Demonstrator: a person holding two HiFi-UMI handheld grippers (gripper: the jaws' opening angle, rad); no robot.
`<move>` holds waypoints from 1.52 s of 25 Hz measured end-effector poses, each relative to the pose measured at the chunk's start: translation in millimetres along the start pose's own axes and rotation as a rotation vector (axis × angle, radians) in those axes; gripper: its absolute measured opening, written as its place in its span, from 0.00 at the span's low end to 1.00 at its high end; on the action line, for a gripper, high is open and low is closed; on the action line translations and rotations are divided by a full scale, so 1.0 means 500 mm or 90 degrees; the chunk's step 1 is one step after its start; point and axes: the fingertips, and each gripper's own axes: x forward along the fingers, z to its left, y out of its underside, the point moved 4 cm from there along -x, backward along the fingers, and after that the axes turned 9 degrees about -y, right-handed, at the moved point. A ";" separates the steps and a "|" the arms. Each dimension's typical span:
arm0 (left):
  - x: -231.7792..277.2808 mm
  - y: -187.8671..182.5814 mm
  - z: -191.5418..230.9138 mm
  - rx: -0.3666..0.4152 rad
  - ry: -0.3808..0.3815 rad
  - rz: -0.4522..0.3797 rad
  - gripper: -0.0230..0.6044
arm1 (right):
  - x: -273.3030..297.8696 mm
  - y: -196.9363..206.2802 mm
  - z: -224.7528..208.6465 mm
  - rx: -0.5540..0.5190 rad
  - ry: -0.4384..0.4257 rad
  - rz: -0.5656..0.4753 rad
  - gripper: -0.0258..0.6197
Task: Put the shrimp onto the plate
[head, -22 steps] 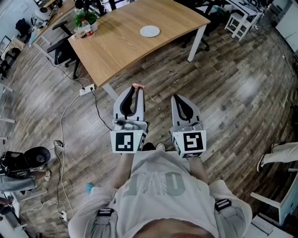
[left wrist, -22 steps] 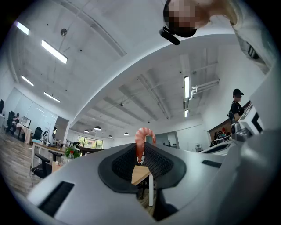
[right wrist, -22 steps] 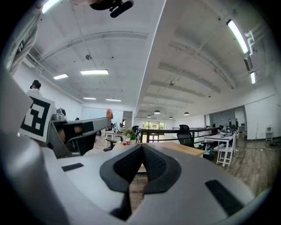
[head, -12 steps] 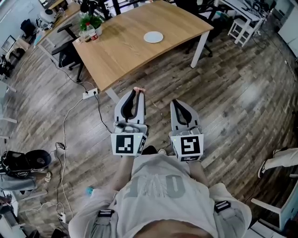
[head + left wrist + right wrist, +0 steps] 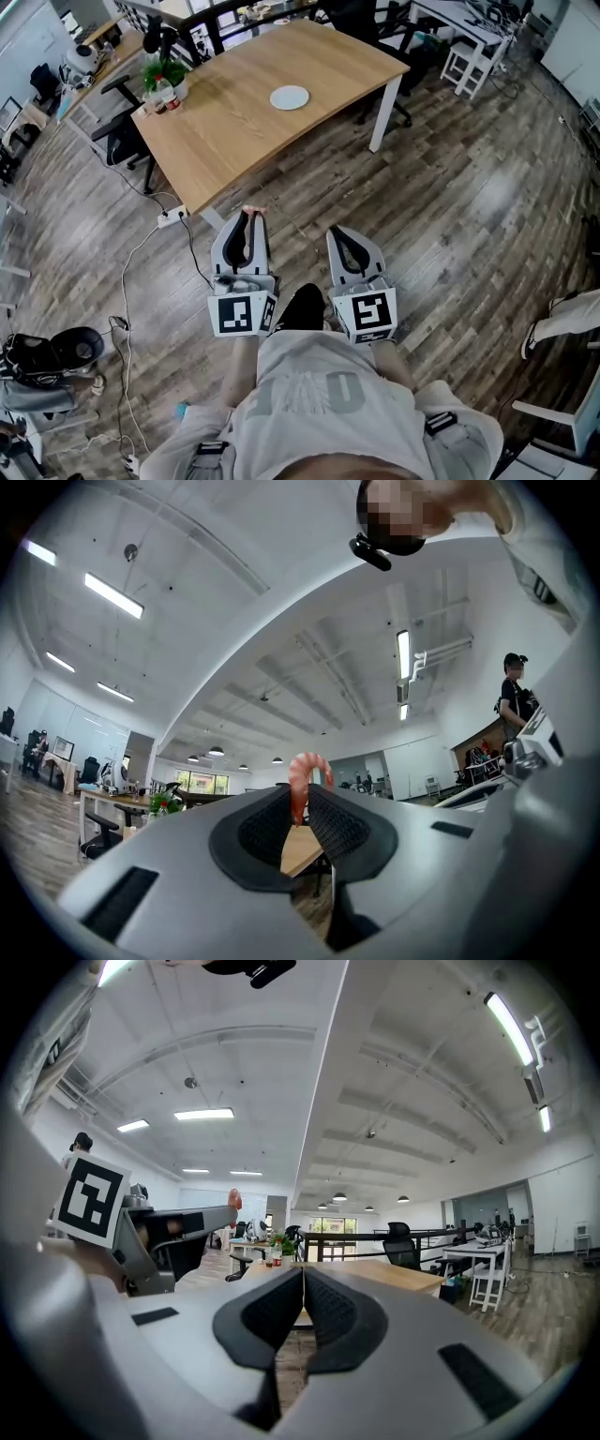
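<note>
The light wooden worktop [image 5: 234, 122] lies open all around the round white plate [image 5: 289, 97]; a green potted plant [image 5: 161, 73] with bottles [image 5: 167, 97] crowds only its far-left corner.

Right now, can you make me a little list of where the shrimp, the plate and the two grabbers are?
shrimp: pinched at the tip of the left hand-held gripper, sticking out past it
right hand-held gripper: jaws together, nothing in them
plate: white, on the wooden table
both grippers: over the floor, short of the table
task: shrimp not yet on the plate
</note>
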 end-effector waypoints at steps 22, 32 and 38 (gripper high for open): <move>0.398 0.082 0.098 -0.012 -0.003 -0.014 0.13 | 0.319 -0.015 -0.249 -0.002 0.021 0.040 0.07; 0.614 0.113 0.202 0.001 -0.021 -0.020 0.13 | 0.563 -0.046 -0.335 -0.003 -0.005 0.041 0.07; 0.732 0.144 0.248 0.001 -0.015 -0.022 0.13 | 0.685 -0.045 -0.378 0.007 -0.012 0.048 0.07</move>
